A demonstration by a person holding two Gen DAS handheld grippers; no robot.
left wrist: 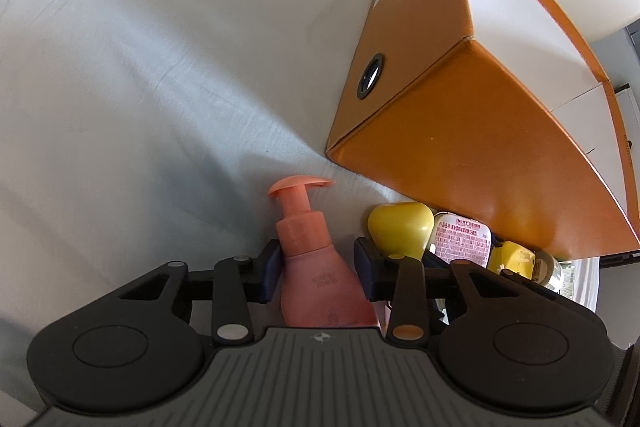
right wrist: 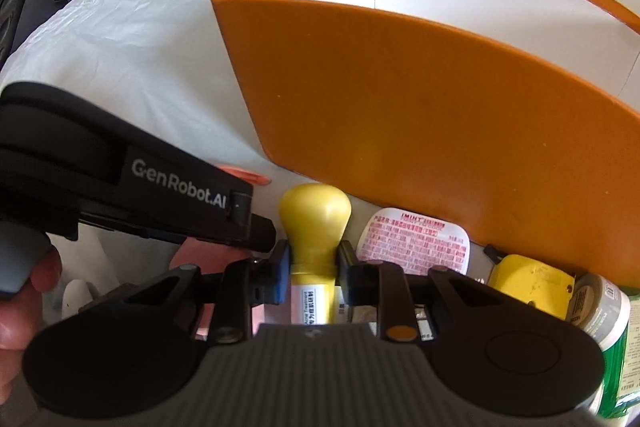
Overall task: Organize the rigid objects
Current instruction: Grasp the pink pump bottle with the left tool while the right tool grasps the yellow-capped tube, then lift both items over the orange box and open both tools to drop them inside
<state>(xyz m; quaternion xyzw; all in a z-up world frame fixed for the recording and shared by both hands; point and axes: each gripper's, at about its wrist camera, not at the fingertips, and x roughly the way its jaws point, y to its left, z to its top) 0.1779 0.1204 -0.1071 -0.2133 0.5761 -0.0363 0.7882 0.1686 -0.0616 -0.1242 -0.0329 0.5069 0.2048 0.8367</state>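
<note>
A pink pump bottle (left wrist: 316,267) lies on the white cloth between the fingers of my left gripper (left wrist: 318,265); the jaws stand on both sides of its neck with a gap on the right side. A yellow-capped bottle (right wrist: 314,223) sits between the fingers of my right gripper (right wrist: 314,261), which is shut on its neck. The yellow cap also shows in the left wrist view (left wrist: 400,227). The open orange box (right wrist: 400,99) with a white inside stands just beyond both bottles. The left gripper's body (right wrist: 132,195) shows in the right wrist view, over the pink bottle (right wrist: 208,255).
A pink-printed white packet (right wrist: 416,239), a yellow tape measure (right wrist: 532,283) and a green-and-white can (right wrist: 608,327) lie along the box's front wall. The box's side wall has a round black grommet (left wrist: 370,75). Chairs stand beyond the white-clothed table (left wrist: 140,67).
</note>
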